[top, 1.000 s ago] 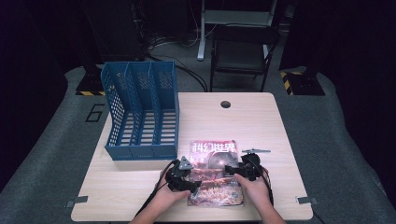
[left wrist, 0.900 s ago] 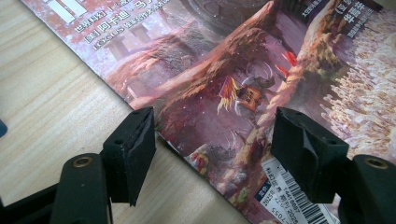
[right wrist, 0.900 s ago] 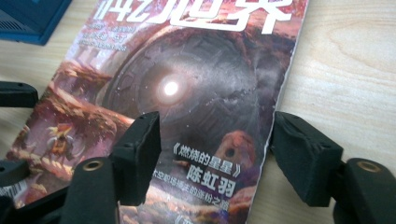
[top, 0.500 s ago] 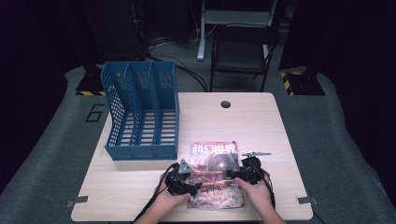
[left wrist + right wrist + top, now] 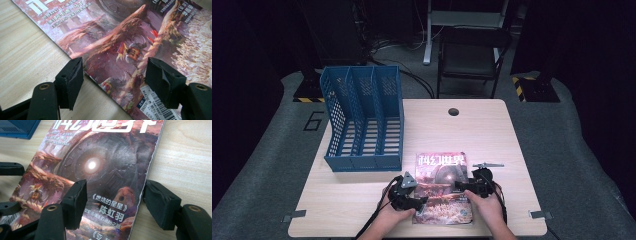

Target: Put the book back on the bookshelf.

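Magazine point(image 5: 443, 187) lies flat, cover up, at near middle of table point(image 5: 492, 135), long axis running away from us toward far edge. We straddle its two long edges: left gripper point(image 5: 113, 82) over left edge, right gripper point(image 5: 115, 205) over right edge, both equally near. Both sets of jaws stand apart, nothing clamped; right's have just been widening. Blue file rack point(image 5: 362, 117) stands just beyond, to left. Light wood top; dark room, chair point(image 5: 472, 55) behind.
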### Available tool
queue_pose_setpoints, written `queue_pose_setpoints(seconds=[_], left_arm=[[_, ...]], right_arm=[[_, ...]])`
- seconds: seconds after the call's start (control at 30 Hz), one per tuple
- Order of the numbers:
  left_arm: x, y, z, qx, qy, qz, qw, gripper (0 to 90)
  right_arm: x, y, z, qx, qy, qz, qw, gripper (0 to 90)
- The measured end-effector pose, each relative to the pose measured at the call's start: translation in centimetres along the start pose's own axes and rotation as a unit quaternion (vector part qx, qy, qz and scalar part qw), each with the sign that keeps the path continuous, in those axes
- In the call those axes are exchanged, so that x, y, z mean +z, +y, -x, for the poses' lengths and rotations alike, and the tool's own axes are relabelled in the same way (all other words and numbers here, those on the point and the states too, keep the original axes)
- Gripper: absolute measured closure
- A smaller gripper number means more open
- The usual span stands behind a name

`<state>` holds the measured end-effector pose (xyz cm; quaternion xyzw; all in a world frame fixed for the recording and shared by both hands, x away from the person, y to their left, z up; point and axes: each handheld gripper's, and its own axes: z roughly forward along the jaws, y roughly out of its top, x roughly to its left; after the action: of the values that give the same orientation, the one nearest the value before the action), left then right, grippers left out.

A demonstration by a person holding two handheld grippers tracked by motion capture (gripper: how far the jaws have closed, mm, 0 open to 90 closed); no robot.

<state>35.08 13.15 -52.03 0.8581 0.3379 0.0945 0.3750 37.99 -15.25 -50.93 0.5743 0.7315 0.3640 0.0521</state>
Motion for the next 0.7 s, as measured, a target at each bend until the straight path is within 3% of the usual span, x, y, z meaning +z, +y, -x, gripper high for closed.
queue_pose_setpoints(seconds=[0.07,0.23,0.43,0.7], left_arm=[[0.0,0.0,0.0,0.001,-0.001,0.001,1.0000,30.8],[0.0,-0.1,0.0,0.004,0.002,0.004,1.0000,30.8],[0.0,-0.2,0.0,0.002,0.005,0.010,0.9999,31.3],[0.0,-0.3,0.0,-0.001,0.005,0.013,0.9999,31.6]], right_arm=[[-0.1,0.0,0.1,0.023,0.007,0.001,0.9997,35.6],[-0.5,0.2,0.3,0.040,0.017,0.004,0.9990,38.1],[-1.3,0.4,0.2,0.032,0.037,0.023,0.9985,38.5],[-2.4,0.9,-0.3,0.032,0.081,0.058,0.9945,40.9]])
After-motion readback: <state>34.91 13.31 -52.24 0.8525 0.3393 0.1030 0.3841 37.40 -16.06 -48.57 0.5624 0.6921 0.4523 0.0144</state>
